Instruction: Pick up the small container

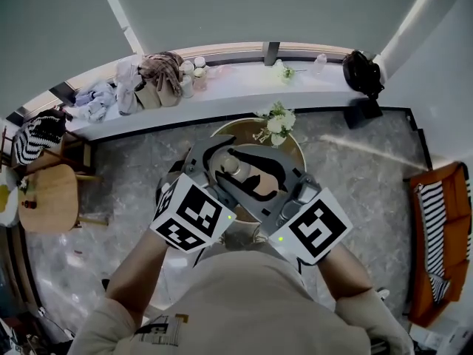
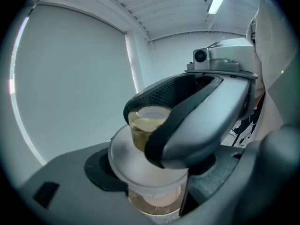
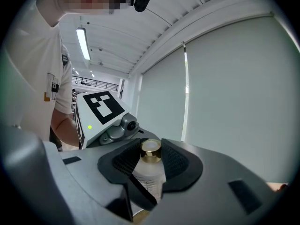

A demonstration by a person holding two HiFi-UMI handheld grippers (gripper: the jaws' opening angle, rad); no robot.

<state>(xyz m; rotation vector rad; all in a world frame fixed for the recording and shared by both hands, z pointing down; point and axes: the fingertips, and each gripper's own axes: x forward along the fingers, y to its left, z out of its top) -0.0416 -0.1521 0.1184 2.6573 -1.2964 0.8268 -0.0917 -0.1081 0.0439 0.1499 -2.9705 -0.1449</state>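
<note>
I have the small container (image 3: pixel 150 175) lifted and caught between both tools: the right hand-held gripper (image 3: pixel 151 150) is clenched just under its gold cap, and the left hand-held gripper (image 2: pixel 151 178) is clamped on its frosted body. Below it are the round bench (image 1: pixel 294 145) and the white flowers (image 1: pixel 278 122). Only the crossed jaws crowd it.

1. Head view: high overhead, looking steeply down; left gripper (image 1: pixel 216 165) and right gripper (image 1: pixel 250 174) meet mid-frame.
2. Gripper views: very close, tilted upward, facing each other.
3. All three share the small container (image 3: pixel 150 172).
</note>
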